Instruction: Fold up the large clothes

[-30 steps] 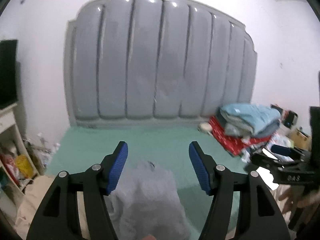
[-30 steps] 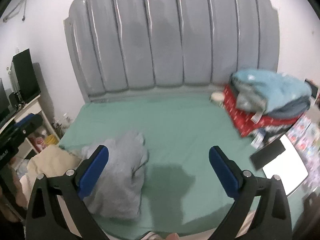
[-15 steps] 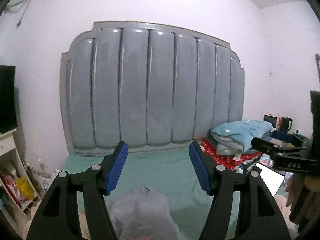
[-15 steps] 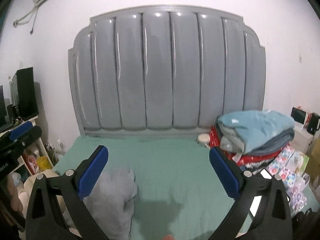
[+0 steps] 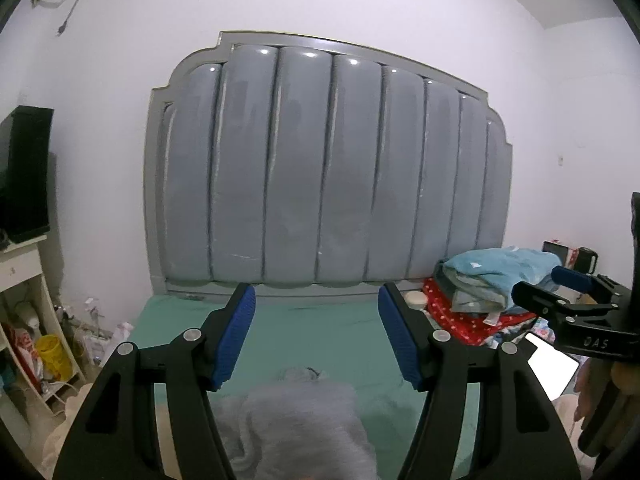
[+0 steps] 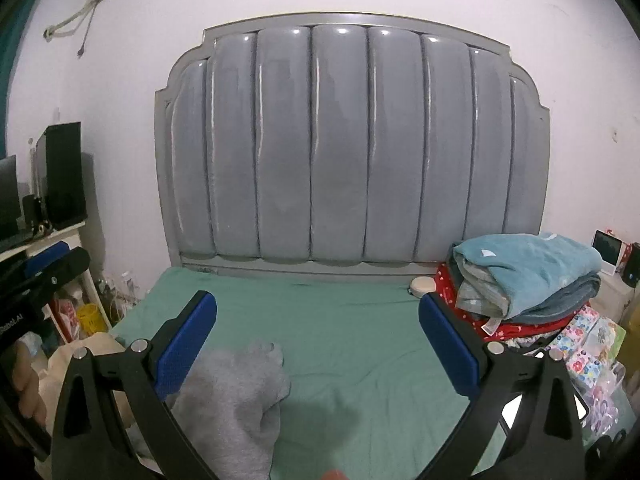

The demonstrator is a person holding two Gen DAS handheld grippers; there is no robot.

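Observation:
A crumpled grey garment lies in a heap on the green bed sheet, near the front. It also shows in the right wrist view at the lower left. My left gripper is open and empty, held above the garment. My right gripper is open wide and empty, above the sheet to the right of the garment. The right gripper shows at the right edge of the left wrist view.
A padded grey headboard stands at the back. Folded blankets are stacked at the bed's right side. A lit phone lies there. A white shelf with clutter stands at the left. A beige cloth lies at the front left.
Both grippers have tilted upward, so the headboard and wall fill more of each view and the garment sits lower. Both stay open and empty.

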